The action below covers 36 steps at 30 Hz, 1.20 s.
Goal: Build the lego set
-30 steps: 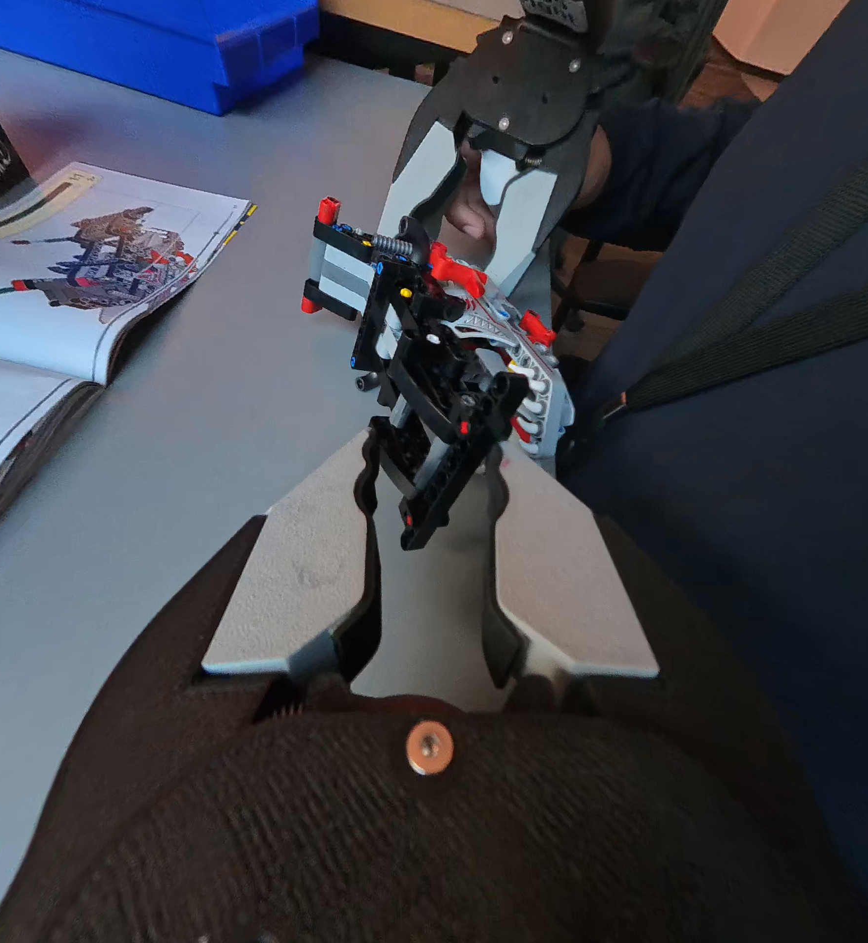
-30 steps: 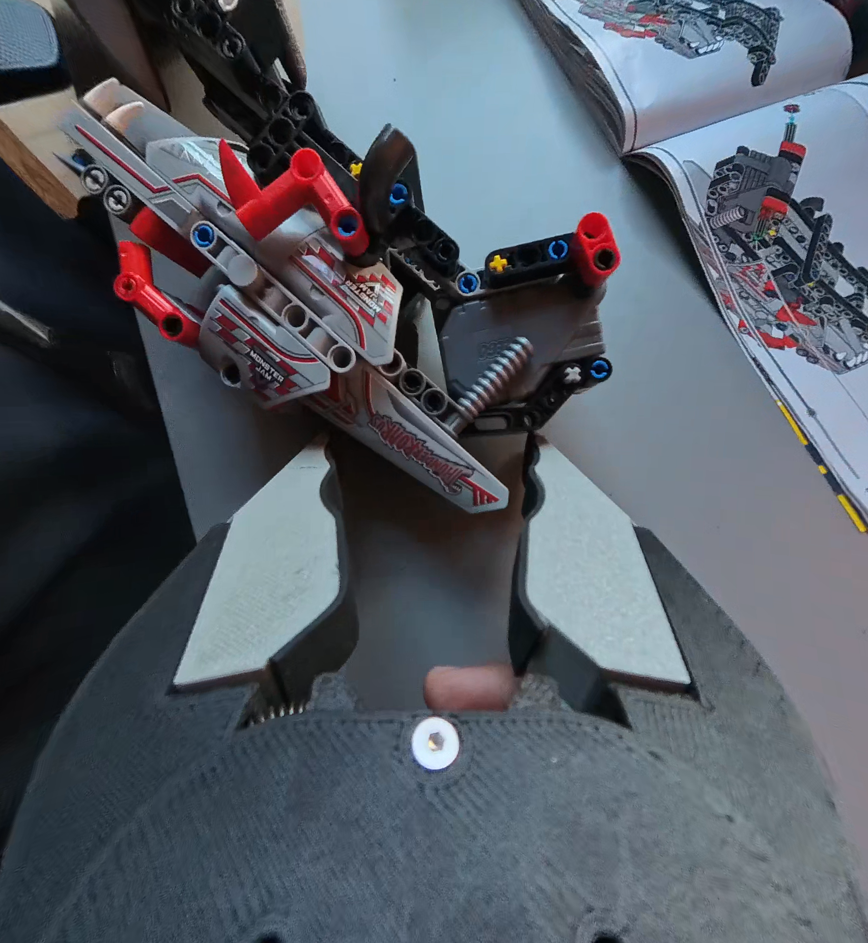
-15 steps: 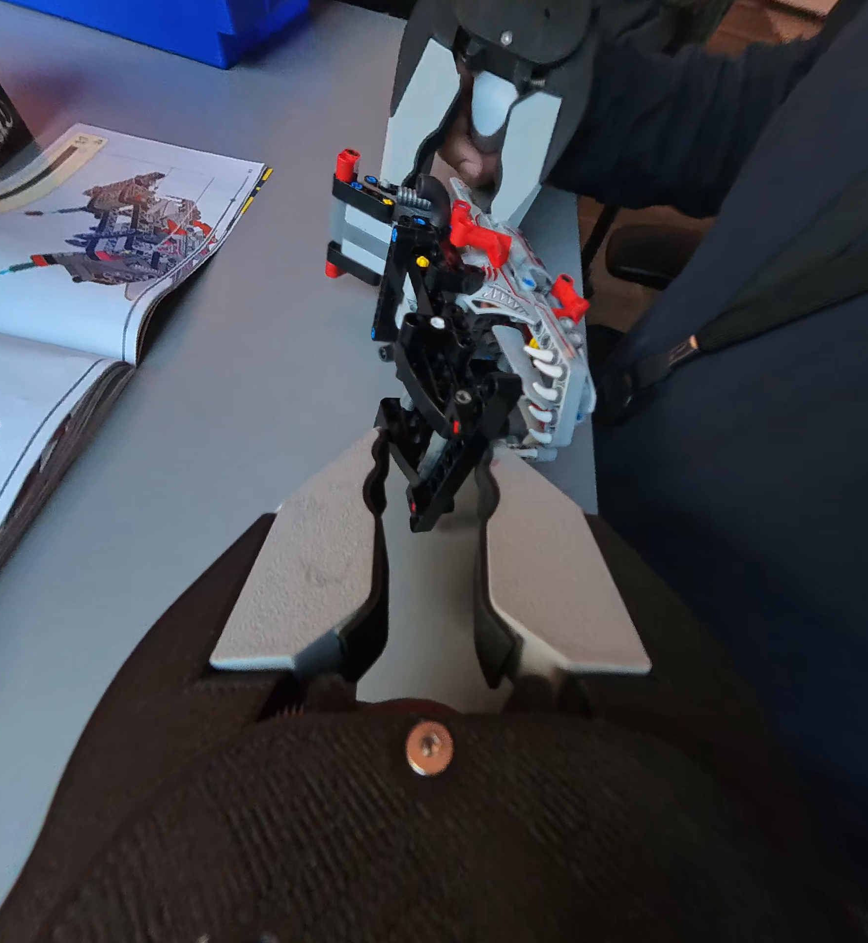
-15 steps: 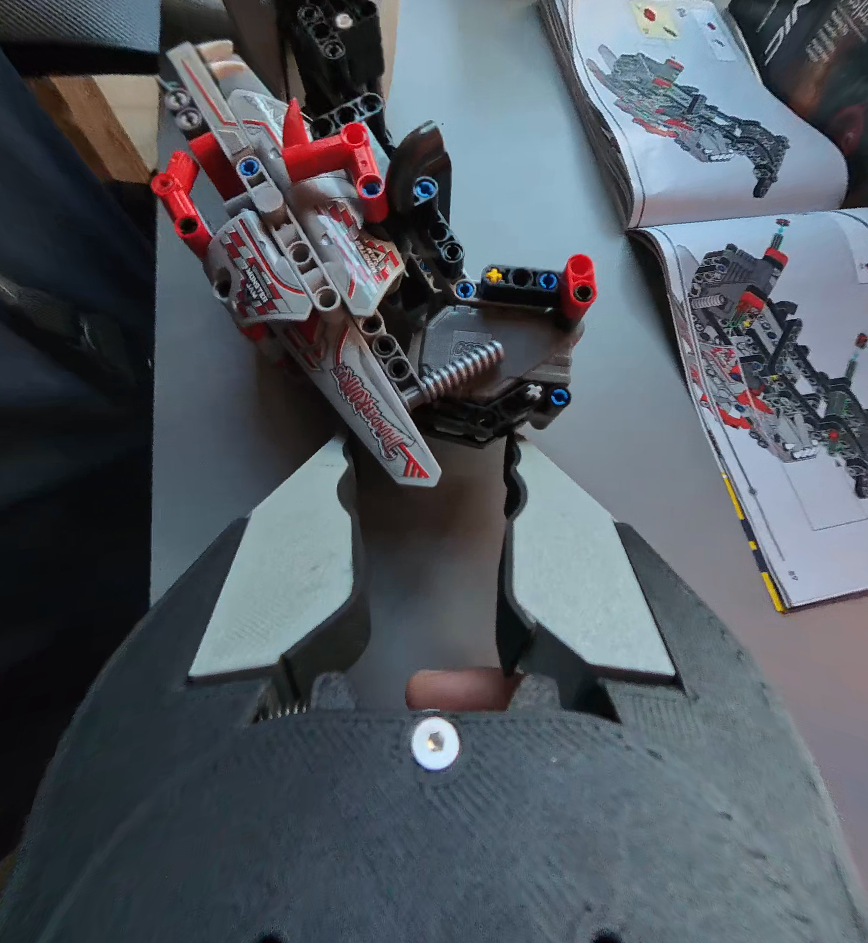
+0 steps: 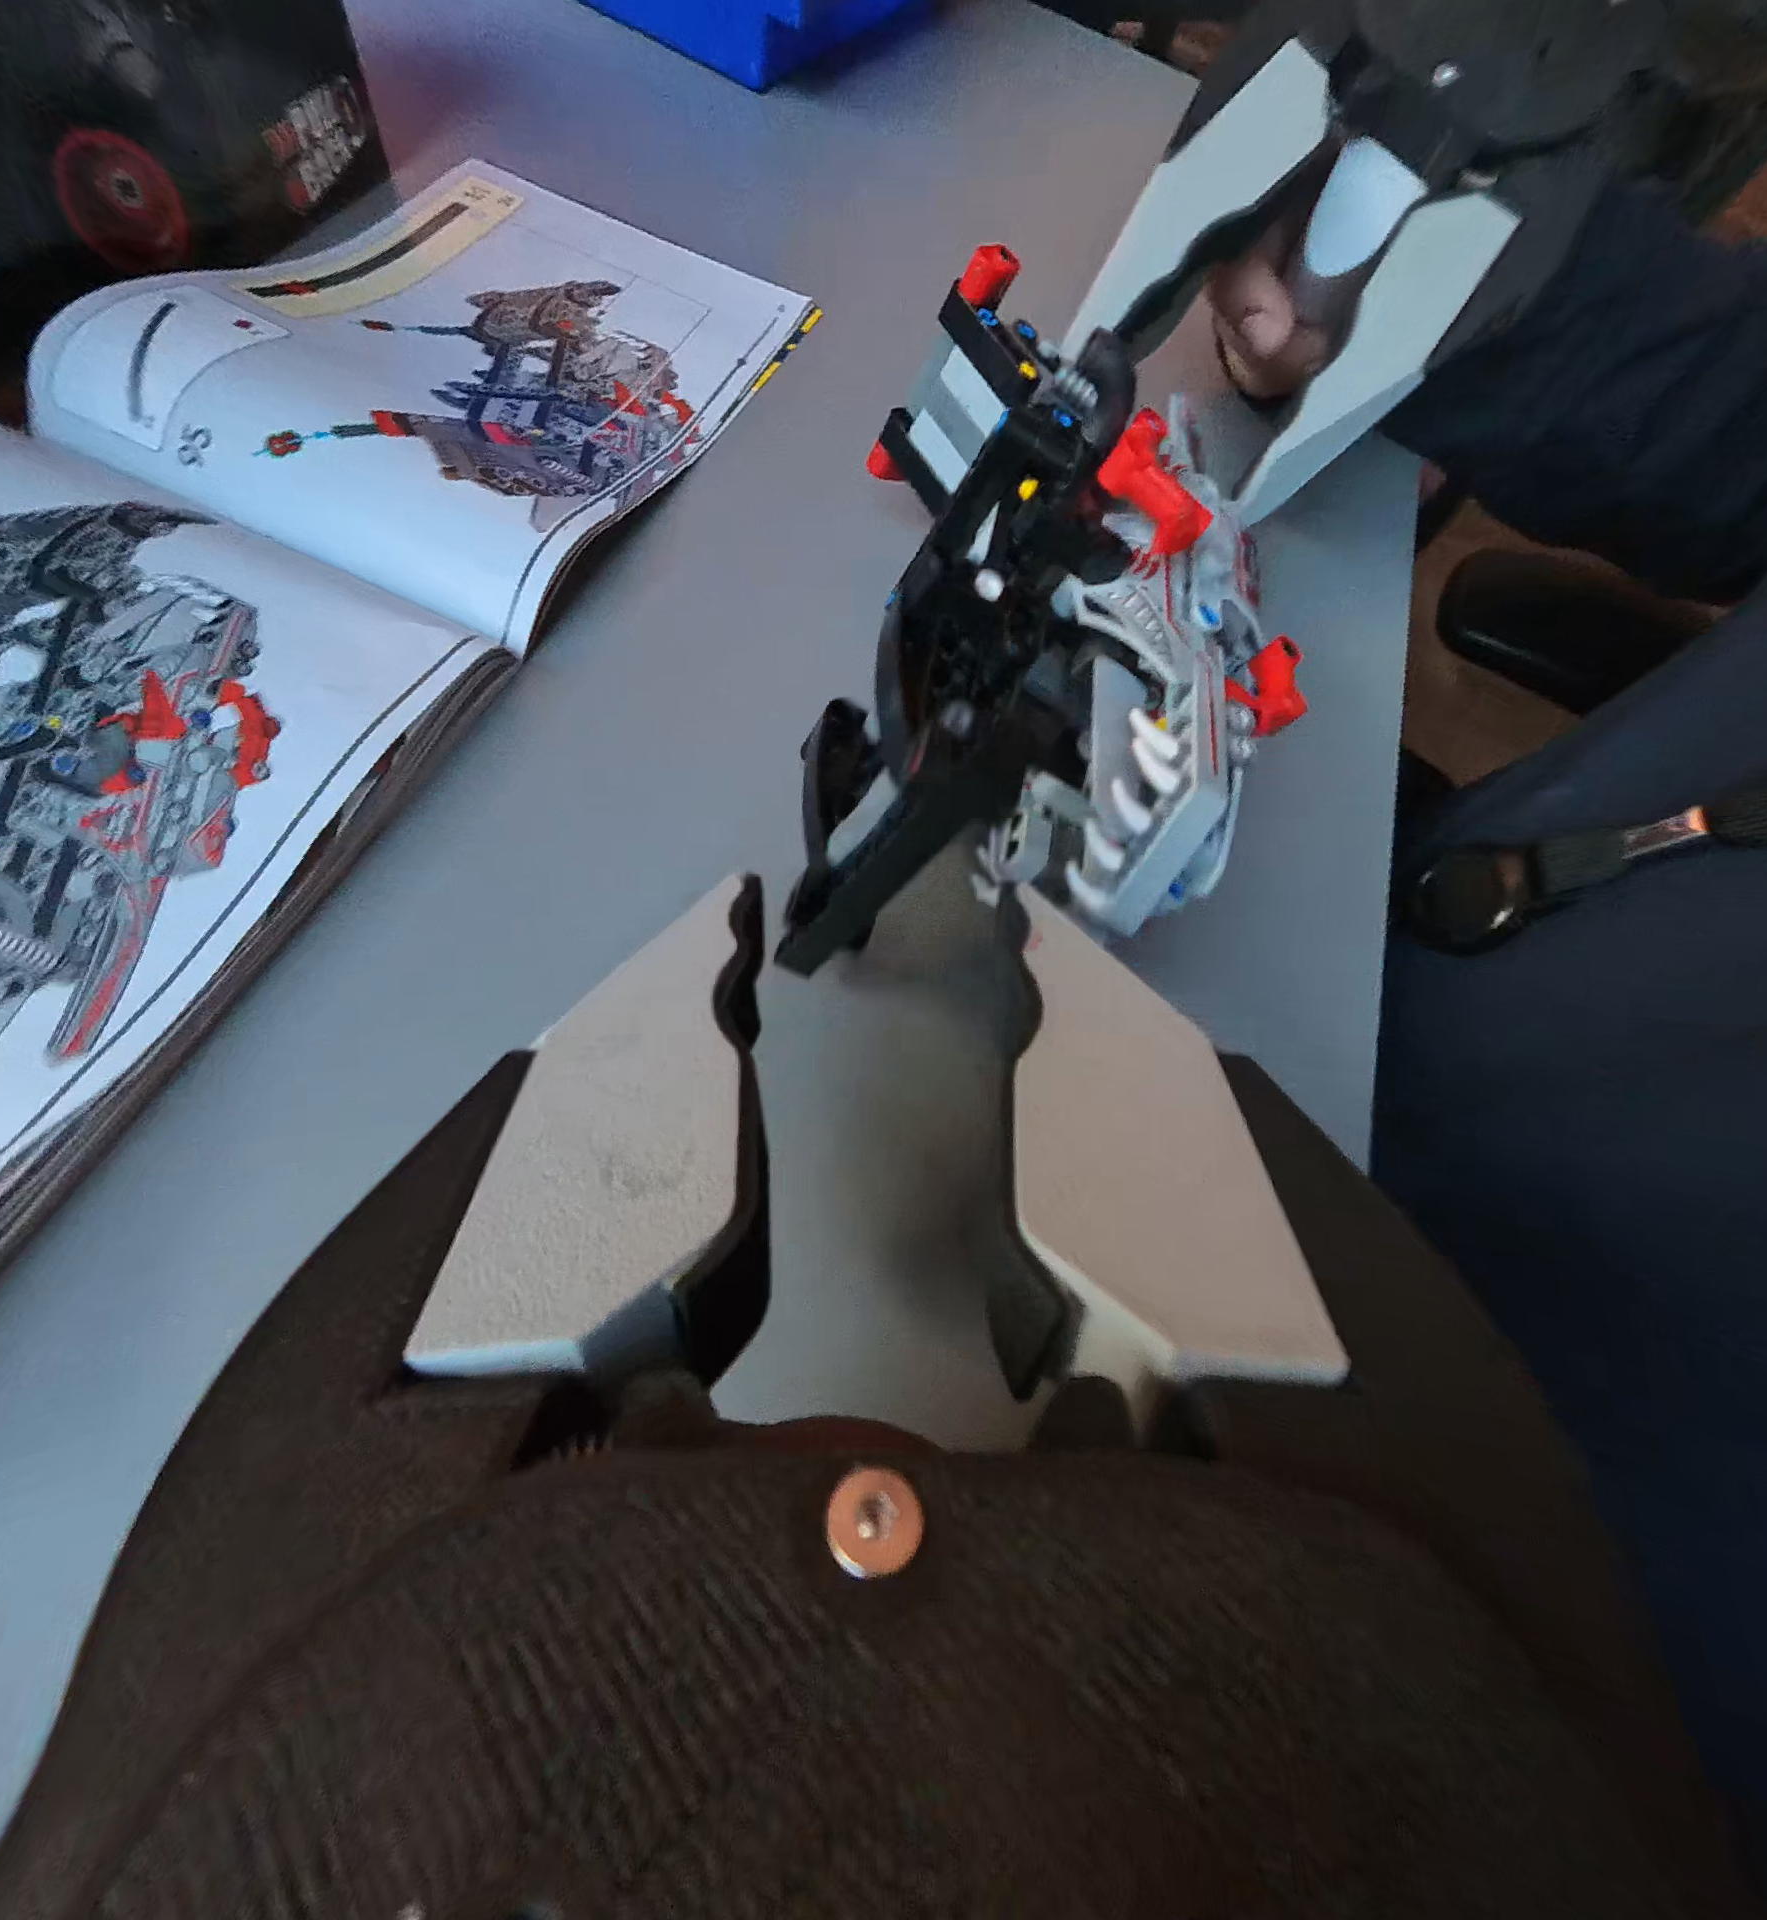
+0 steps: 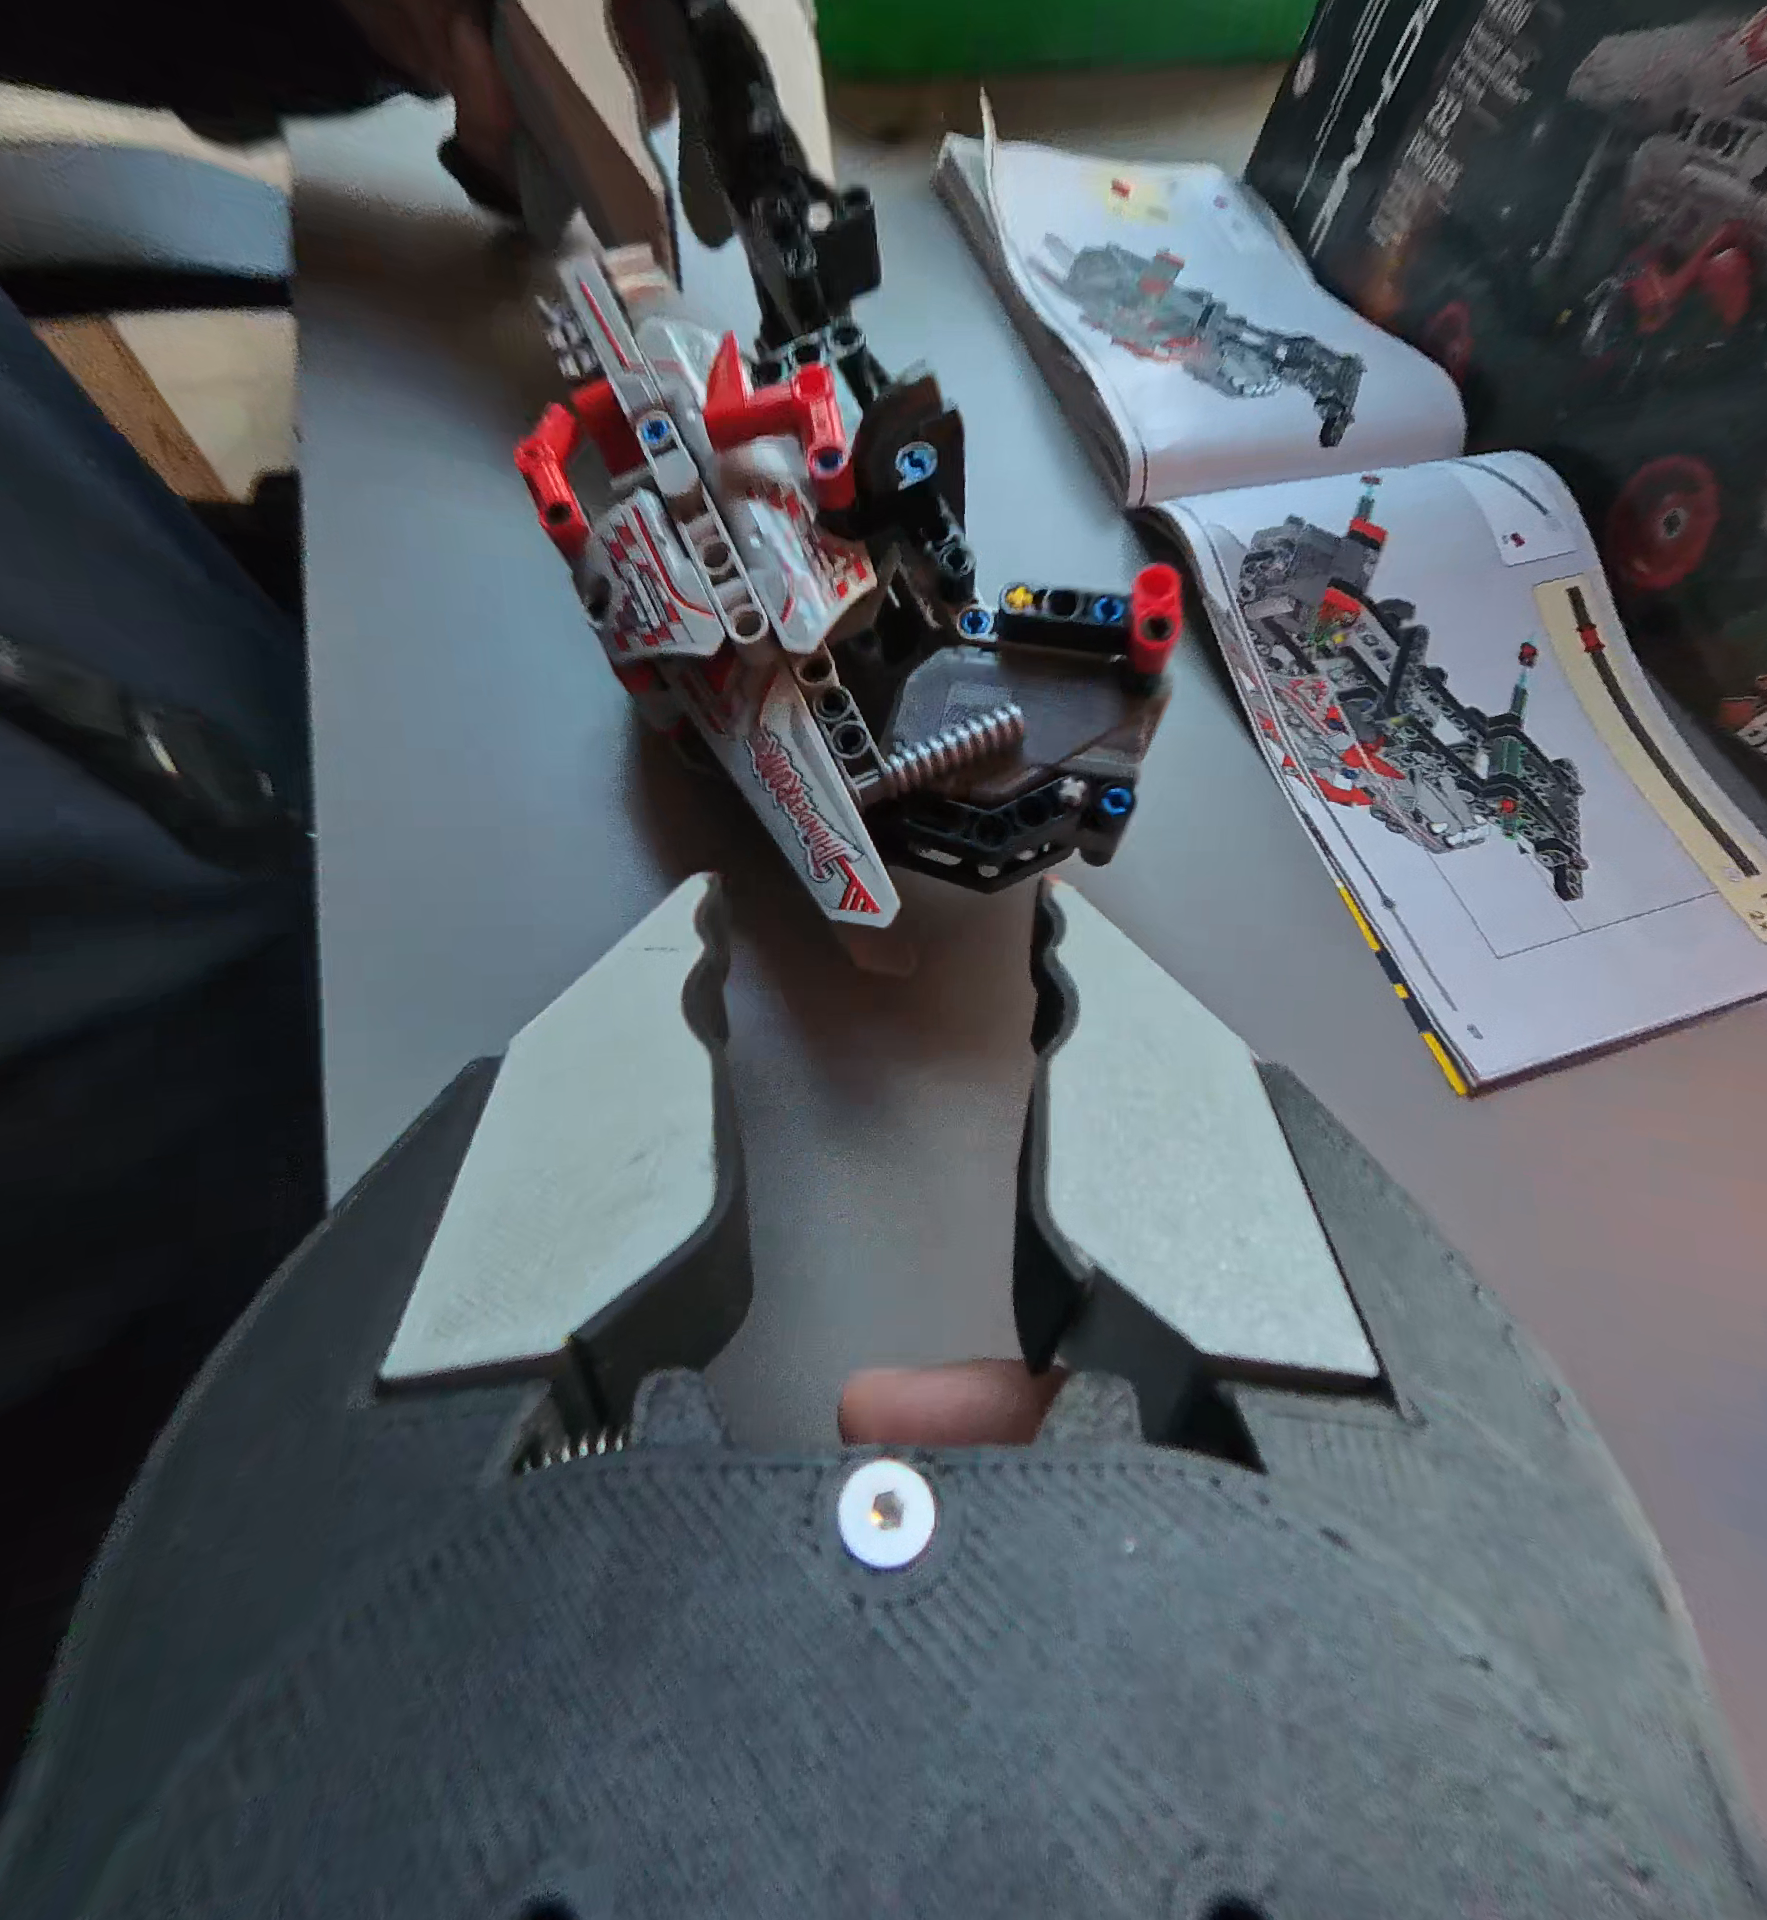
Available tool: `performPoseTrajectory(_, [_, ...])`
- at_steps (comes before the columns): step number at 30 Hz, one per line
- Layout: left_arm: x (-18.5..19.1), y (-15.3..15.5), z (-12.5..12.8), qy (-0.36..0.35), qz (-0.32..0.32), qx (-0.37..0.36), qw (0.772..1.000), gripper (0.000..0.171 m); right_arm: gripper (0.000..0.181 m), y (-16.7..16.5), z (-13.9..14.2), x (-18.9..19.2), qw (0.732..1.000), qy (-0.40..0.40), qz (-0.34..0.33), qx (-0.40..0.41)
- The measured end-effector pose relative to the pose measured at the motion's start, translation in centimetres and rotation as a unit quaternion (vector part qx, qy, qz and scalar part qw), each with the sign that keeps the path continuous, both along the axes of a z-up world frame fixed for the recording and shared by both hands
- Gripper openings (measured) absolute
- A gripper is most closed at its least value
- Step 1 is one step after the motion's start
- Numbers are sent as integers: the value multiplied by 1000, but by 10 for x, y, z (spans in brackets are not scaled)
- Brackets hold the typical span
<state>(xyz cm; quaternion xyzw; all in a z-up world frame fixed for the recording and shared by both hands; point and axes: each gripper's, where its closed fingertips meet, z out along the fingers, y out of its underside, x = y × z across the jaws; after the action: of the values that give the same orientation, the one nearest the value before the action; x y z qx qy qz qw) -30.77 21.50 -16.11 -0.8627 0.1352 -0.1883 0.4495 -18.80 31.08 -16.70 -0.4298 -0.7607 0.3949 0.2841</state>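
Note:
A partly built lego model (image 5: 1045, 644) of black beams, grey-and-red printed panels, red connectors and a metal spring rests on the grey table (image 5: 650, 748) near its edge. My left gripper (image 5: 879, 920) is open, just short of the model's black beam end, which lies by the left fingertip. My right gripper (image 6: 879, 909) is open and empty, just behind the model (image 6: 806, 644), whose grey pointed panel points at it. Each gripper shows beyond the model in the other's view: the right one (image 5: 1294, 270), the left one (image 6: 609, 156), blurred.
An open instruction booklet (image 5: 339, 499) lies on the table beside the model, also in the right wrist view (image 6: 1430, 727). The dark set box (image 6: 1585, 260) stands behind it. A blue bin (image 5: 754, 31) is at the back. A person's dark clothing with a strap (image 5: 1637, 831) borders the table edge. Tip to tip, the grippers are about 15 cm apart.
The model has come down from the air onto the table. Both grippers have drawn back from it; the left let go of the black beam and the right panel tip is out of its fingers.

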Motion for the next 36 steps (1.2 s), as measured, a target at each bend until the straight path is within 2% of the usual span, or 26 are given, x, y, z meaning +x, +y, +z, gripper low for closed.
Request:
performPoseTrajectory(4, [-17, -31, 18, -5, 32, 31, 999, 43, 58, 23, 20, 13, 997, 50, -38, -54])
performPoseTrajectory(10, [-67, -85, 41, 39, 105, 69, 991, 43, 61, 102, 50, 22, 964, 154, -198, -92])
performPoseTrajectory(14, [-114, -112, 53, 53, 175, 95, 979, 42, 65, 144, 58, 26, 937, 190, -281, -81])
performPoseTrajectory(21, [-180, -140, 71, 101, 223, 130, 961, 39, 67, 188, 62, 28, 894, 216, -388, -50])
performPoseTrajectory(24, [-200, -140, 78, 104, 217, 159, 957, 38, 69, 201, 60, 27, 882, 212, -418, -45])
performPoseTrajectory(26, [-202, -137, 83, 94, 186, 194, 959, 37, 70, 206, 58, 24, 879, 204, -429, -32])
performPoseTrajectory(30, [-199, -128, 83, 87, 120, 219, 964, 38, 70, 219, 56, 21, 868, 197, -456, -17])
performPoseTrajectory(33, [-196, -127, 75, 86, 84, 214, 969, 38, 71, 225, 51, 20, 864, 181, -471, -13])
performPoseTrajectory(36, [-198, -127, 69, 62, 80, 198, 975, 38, 71, 224, 49, 18, 864, 174, -473, 2])
